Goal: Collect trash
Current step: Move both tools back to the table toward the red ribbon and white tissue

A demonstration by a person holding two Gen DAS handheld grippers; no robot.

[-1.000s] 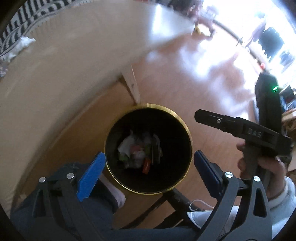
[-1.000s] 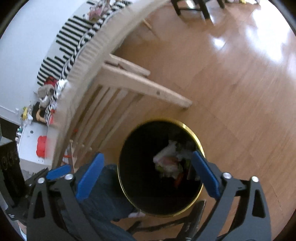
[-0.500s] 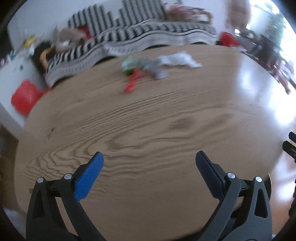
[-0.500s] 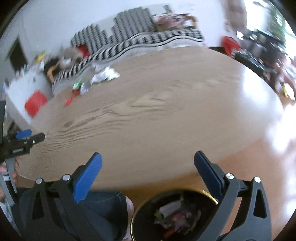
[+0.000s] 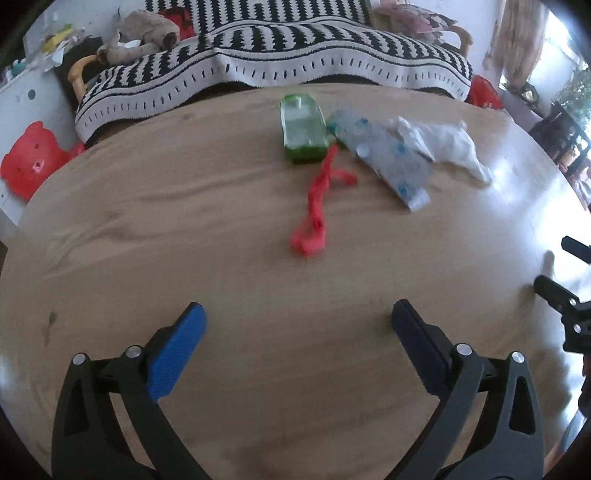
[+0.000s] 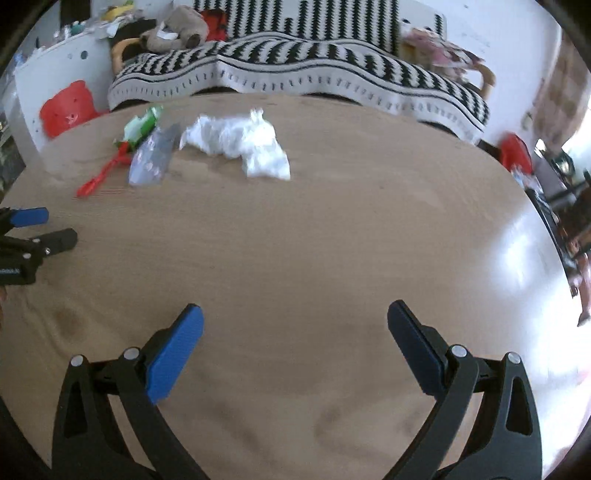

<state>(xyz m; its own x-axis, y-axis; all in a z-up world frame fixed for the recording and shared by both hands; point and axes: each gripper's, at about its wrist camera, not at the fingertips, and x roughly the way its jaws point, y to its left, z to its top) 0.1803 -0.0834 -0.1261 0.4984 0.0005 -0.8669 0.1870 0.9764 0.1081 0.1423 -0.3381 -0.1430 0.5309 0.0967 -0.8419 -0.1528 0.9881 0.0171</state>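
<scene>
Trash lies at the far side of a round wooden table (image 5: 184,229): a green packet (image 5: 303,129), a red strip of wrapper (image 5: 317,206), a grey foil pouch (image 5: 388,158) and crumpled white paper (image 5: 443,144). My left gripper (image 5: 297,325) is open and empty, above the table short of the red strip. My right gripper (image 6: 293,328) is open and empty, short of the white paper (image 6: 240,142). The right wrist view also shows the green packet (image 6: 142,125), the red strip (image 6: 105,171), the pouch (image 6: 153,157) and the left gripper's fingers (image 6: 29,217). The bin is out of view.
A black-and-white striped sofa (image 5: 280,48) stands behind the table with a plush toy (image 5: 144,33) on it. A red bear-shaped item (image 5: 29,162) sits at the left by a white cabinet. The right gripper's fingers (image 5: 554,291) show at the left view's right edge.
Both grippers have swung up from above the black gold-rimmed bin on the floor to above the table top, and then moved closer to the trash. Both stayed open and empty.
</scene>
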